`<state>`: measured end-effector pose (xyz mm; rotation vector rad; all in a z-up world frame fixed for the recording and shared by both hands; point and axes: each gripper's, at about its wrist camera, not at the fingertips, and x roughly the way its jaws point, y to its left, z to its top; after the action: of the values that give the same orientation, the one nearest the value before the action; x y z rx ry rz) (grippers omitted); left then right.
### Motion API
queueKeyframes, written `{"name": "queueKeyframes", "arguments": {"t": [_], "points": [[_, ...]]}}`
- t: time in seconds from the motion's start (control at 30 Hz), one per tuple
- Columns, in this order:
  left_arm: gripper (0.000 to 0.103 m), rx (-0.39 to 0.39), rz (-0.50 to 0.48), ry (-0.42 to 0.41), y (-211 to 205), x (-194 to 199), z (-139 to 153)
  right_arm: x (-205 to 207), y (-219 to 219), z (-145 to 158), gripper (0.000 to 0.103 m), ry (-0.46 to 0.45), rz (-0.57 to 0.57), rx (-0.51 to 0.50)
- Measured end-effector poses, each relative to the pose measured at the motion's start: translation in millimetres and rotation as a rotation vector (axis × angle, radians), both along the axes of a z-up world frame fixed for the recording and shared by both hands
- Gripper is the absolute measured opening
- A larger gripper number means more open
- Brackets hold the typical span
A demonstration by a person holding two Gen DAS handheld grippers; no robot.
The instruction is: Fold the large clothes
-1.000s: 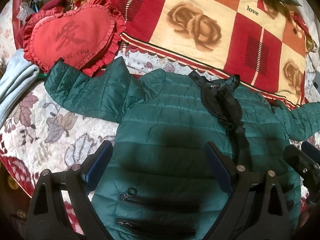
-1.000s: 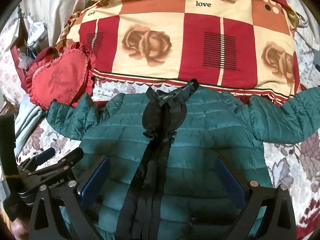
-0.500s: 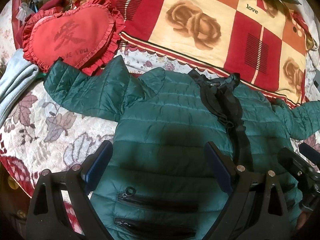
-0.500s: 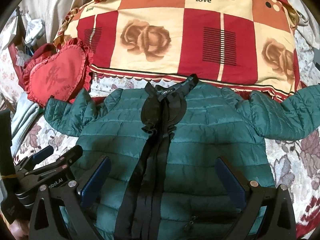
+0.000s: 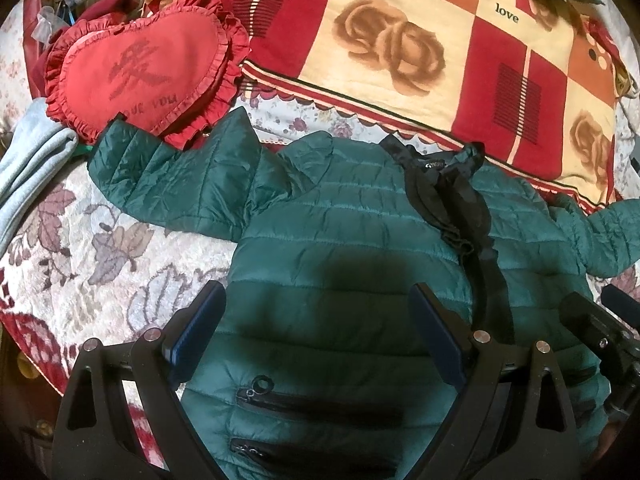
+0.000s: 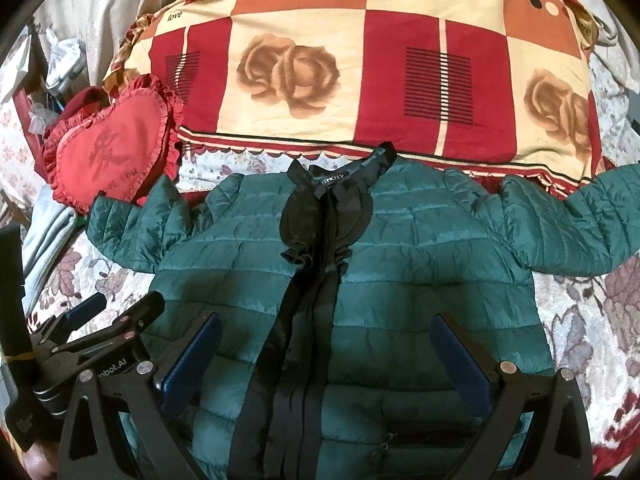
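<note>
A green jacket point(image 6: 420, 248) lies flat on the bed point(image 6: 580, 320) — sleeves spread, below the quilt point(image 6: 360, 60). Left tongs point(image 5: 316, 332) and right tongs point(image 6: 328, 360) hover above its lower half — both released, gripping nothing.

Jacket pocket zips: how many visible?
3. Left wrist view shows two stacked on one front panel, upper pocket zip and lower pocket zip; right wrist view shows opposite-panel pocket zip. More may be hidden.

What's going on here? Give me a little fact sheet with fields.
garment: green puffer jacket, spread flat, front up, both sleeves out sideways
closure: black zipper strip down the middle
surface: floral bedspread
nearby: red heart cushion by one sleeve; rose-patterned quilt behind the collar
left gripper: open, over the jacket's lower part, holding nothing
right gripper: open, over the zipper, holding nothing
folding: not begun
</note>
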<state>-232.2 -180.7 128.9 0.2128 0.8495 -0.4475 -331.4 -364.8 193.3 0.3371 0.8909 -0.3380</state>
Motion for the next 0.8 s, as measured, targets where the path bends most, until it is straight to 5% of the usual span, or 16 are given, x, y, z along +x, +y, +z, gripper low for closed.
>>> {"name": "queueKeyframes", "arguments": {"t": [0.8], "points": [[0.093, 0.003, 0.009, 0.012, 6.7, 9.4, -9.0, 5.9, -3.0, -8.2, 0.103, 0.019, -0.006, 0.012]]}}
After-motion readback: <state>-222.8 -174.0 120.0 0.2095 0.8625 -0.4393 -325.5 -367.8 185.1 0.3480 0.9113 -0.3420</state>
